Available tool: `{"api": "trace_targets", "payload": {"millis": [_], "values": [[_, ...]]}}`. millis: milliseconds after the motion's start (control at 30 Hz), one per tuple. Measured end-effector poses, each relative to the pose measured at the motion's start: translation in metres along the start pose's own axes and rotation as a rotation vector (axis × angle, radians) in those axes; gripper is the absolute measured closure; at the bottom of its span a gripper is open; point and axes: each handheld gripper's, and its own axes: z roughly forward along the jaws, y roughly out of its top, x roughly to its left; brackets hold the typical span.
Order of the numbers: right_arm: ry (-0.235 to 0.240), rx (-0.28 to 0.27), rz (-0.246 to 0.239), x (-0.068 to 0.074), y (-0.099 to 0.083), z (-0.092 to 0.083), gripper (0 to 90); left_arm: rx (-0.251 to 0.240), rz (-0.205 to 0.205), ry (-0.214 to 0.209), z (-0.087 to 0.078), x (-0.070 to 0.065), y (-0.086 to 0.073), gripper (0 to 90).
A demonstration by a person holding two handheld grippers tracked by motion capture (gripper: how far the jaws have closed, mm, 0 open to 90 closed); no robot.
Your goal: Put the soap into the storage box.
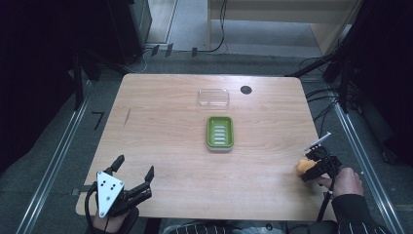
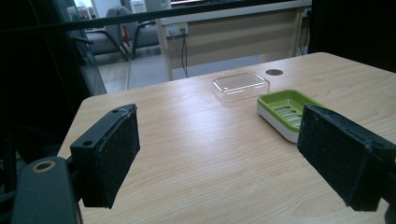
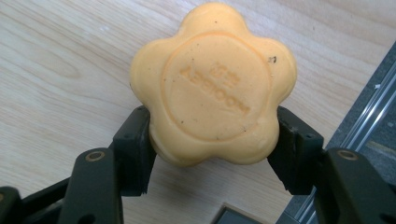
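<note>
An orange flower-shaped soap bar (image 3: pixel 215 86) sits clamped between the two black jaws of my right gripper (image 3: pixel 215 140), with raised lettering on its top face. From above, that soap (image 1: pixel 306 166) and right gripper (image 1: pixel 314 168) are near the table's right edge. A green soap dish (image 1: pixel 220 132) with a slotted floor lies at the table's centre; the same dish (image 2: pixel 285 109) appears beyond my left jaws. A clear plastic lid (image 1: pixel 213 97) rests just behind it. My left gripper (image 1: pixel 134 170) stands open at the front left, nothing between its pads (image 2: pixel 116 154).
The wooden table (image 1: pixel 160 146) has a round dark cable hole (image 1: pixel 246 89) at the back right. A metal rail (image 1: pixel 363 161) runs along the floor past the right edge. Dark stands and cables surround the table.
</note>
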Motion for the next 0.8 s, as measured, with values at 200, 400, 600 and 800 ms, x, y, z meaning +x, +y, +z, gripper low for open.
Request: {"api": "trace_targets", "payload": {"millis": [200, 400, 600, 800], "values": [[0.003, -0.022, -0.019, 0.008, 0.003, -0.005, 40.1, 0.001, -0.002, 0.001, 0.000, 0.000, 0.000, 13.6], [0.012, -0.037, -0.037, 0.014, 0.008, -0.007, 40.1, 0.002, -0.002, 0.001, 0.000, 0.000, 0.000, 13.7], [0.014, -0.045, -0.058, 0.019, 0.014, -0.009, 40.1, 0.005, -0.002, 0.002, 0.000, 0.000, 0.000, 13.6], [0.020, -0.050, -0.072, 0.023, 0.018, -0.010, 40.1, 0.006, -0.001, 0.001, 0.000, 0.000, 0.000, 13.6]]}}
